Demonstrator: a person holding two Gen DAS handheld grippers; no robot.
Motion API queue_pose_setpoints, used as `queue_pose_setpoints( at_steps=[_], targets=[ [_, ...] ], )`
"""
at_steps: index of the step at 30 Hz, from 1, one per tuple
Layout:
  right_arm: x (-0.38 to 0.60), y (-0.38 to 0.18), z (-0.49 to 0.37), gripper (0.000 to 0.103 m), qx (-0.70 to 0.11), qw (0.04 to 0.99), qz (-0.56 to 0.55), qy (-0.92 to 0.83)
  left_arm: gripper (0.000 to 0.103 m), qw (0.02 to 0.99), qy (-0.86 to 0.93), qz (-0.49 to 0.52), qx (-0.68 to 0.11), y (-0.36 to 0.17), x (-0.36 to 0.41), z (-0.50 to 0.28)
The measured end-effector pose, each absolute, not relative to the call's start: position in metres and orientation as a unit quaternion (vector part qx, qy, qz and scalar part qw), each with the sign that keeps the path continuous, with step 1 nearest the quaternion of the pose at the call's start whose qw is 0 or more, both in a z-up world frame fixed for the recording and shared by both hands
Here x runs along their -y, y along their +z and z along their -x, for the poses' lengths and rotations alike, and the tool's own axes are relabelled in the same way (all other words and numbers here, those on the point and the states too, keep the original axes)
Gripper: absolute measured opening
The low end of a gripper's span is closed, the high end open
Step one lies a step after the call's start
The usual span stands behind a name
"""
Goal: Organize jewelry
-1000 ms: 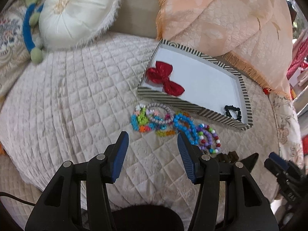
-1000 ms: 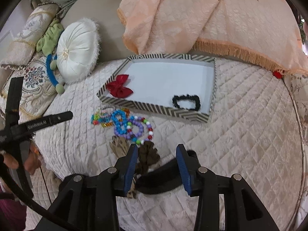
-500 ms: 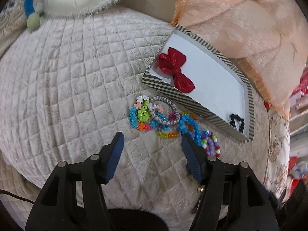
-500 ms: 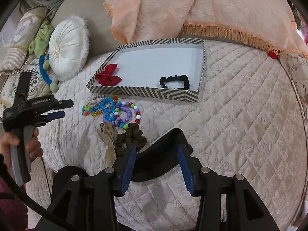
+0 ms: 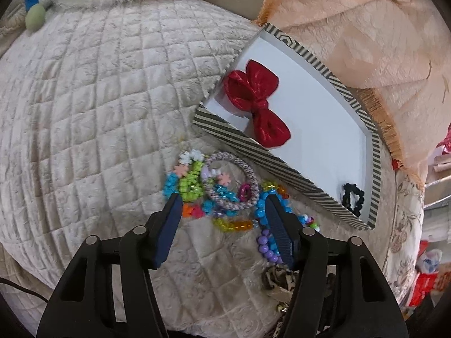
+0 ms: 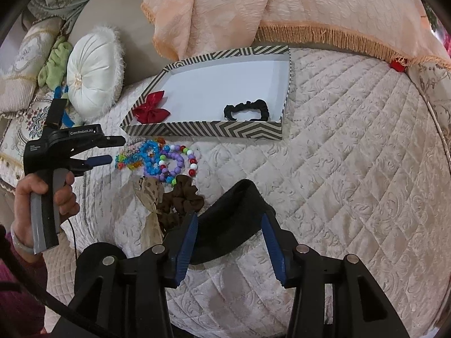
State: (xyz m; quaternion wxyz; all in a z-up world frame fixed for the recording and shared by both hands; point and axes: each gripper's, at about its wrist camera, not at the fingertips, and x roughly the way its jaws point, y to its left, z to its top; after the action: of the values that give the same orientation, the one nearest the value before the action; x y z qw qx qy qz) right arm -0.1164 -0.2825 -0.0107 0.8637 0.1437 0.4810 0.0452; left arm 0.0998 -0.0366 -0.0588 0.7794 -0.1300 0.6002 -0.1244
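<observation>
A: How much has been sorted?

B: 2 pieces are seen inside the striped tray [image 6: 197, 131]: a red bow [image 6: 150, 108] and a black scrunchie [image 6: 248, 109]. The beaded bracelets [image 5: 222, 194], a brown scrunchie [image 6: 181, 200] and a black band [image 6: 234, 219] are left just in front of the tray.

A: And the claws?

B: The left gripper [image 5: 221, 211] is held wide open around the bracelets, nothing gripped. The right gripper [image 6: 229, 239] is spread, empty, over the band, whose long axis is angled toward the tray.

Your quilted bedspread [image 6: 352, 152]: matt cream cloth, embossed. Striped tray [image 6: 214, 129]: paper-covered card, smooth white floor. Red bow [image 5: 258, 104]: glossy satin. Beaded bracelets [image 6: 166, 160]: shiny plastic. Brown scrunchie [image 6: 183, 200], black scrunchie [image 6: 248, 109]: matt crinkled fabric.
</observation>
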Motion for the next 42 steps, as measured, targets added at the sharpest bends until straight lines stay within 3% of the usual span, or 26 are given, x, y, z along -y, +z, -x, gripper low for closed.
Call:
queue_pose_setpoints(
  at_steps=[10, 12, 14, 16, 23, 28, 35, 36, 38, 40, 42],
  targets=[
    [0.287, -0.022, 0.112, 0.047, -0.489, 0.856, -0.161, 0.050, 0.052, 0.766, -0.121, 0.145, -0.614, -0.074, 0.048, -0.110],
    [0.289, -0.024, 0.111, 0.047, -0.489, 0.855, -0.166, 0.047, 0.045, 0.767, -0.125, 0.148, -0.612, -0.075, 0.049, -0.111],
    [0.292, -0.027, 0.109, 0.047, -0.491, 0.852, -0.175, 0.046, 0.024, 0.769, -0.126, 0.139, -0.611, -0.076, 0.052, -0.112],
    [0.294, -0.029, 0.109, 0.048, -0.493, 0.850, -0.180, 0.045, 0.014, 0.770, -0.128, 0.135, -0.610, -0.078, 0.055, -0.112],
    [0.293, -0.029, 0.109, 0.050, -0.494, 0.849, -0.182, 0.046, 0.005, 0.783, -0.135, 0.138, -0.591, -0.069, 0.050, -0.113],
    [0.293, -0.027, 0.110, 0.054, -0.490, 0.851, -0.183, 0.047, 0.004, 0.780, -0.140, 0.135, -0.594, -0.062, 0.050, -0.108],
    [0.291, -0.029, 0.110, 0.058, -0.493, 0.848, -0.188, 0.052, 0.013, 0.757, -0.137, 0.171, -0.616, -0.066, 0.049, -0.104],
    [0.291, -0.030, 0.110, 0.058, -0.493, 0.848, -0.189, 0.053, 0.015, 0.756, -0.133, 0.175, -0.617, -0.068, 0.050, -0.105],
    [0.291, -0.031, 0.110, 0.058, -0.494, 0.847, -0.189, 0.054, 0.030, 0.755, -0.129, 0.183, -0.616, -0.071, 0.050, -0.106],
    [0.292, -0.032, 0.110, 0.058, -0.495, 0.846, -0.191, 0.054, 0.038, 0.753, -0.125, 0.193, -0.616, -0.073, 0.051, -0.107],
    [0.295, -0.033, 0.110, 0.058, -0.496, 0.845, -0.195, 0.054, 0.038, 0.755, -0.118, 0.194, -0.615, -0.074, 0.052, -0.107]
  ],
)
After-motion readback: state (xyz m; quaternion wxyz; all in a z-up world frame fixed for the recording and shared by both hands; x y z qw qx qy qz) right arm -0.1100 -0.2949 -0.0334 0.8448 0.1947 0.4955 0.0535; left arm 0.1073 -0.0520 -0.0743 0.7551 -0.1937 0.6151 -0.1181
